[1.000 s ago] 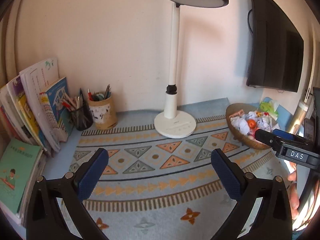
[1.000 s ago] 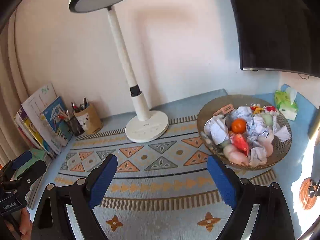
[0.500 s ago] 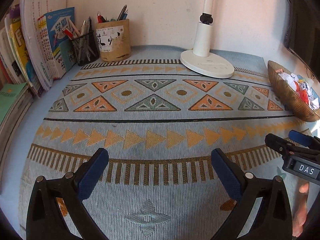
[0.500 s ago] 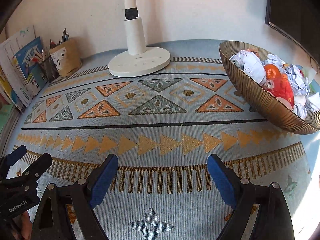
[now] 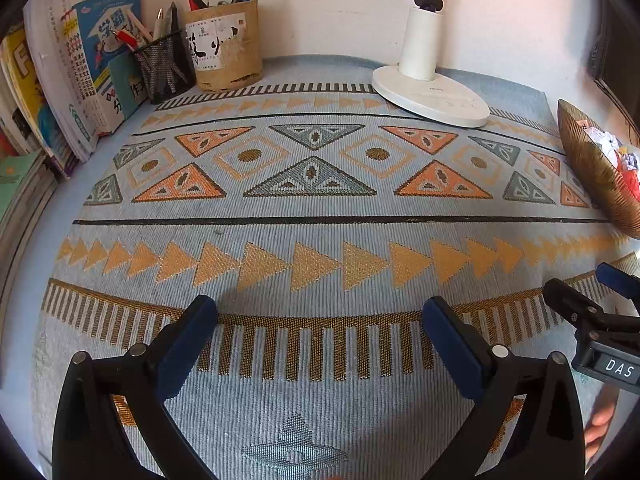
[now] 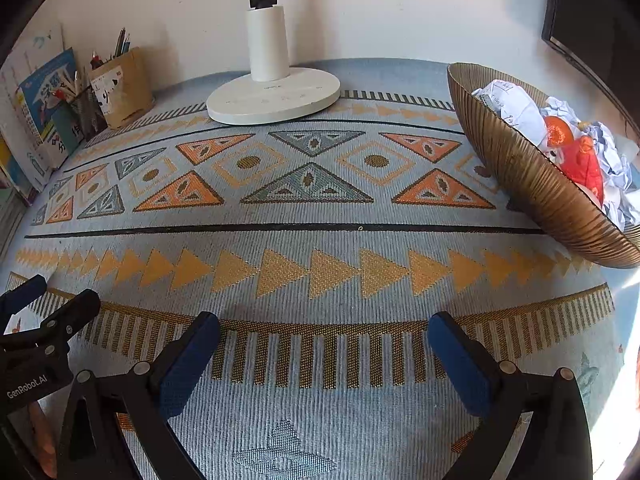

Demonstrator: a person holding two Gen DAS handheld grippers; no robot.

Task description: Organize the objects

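The left gripper (image 5: pixel 320 322) hung low over the patterned cloth (image 5: pixel 312 216) on the table, its jaws spread wide with nothing between them; the right gripper (image 6: pixel 323 338) sat beside it in the same wide, empty state. Both likely hovered there to keep the middle of the cloth free. Further out, the ribbed golden bowl (image 6: pixel 532 184) stood at the right edge, heaped with crumpled paper (image 6: pixel 516 108), an orange round thing (image 6: pixel 558 132) and a red wrapper (image 6: pixel 582 164), loose items gathered in one place. At the back stood the white lamp base (image 6: pixel 276 100), a tan pen holder (image 5: pixel 224 50), a mesh pen cup (image 5: pixel 164 68) and leaning books (image 5: pixel 80 68), all upright along the wall.
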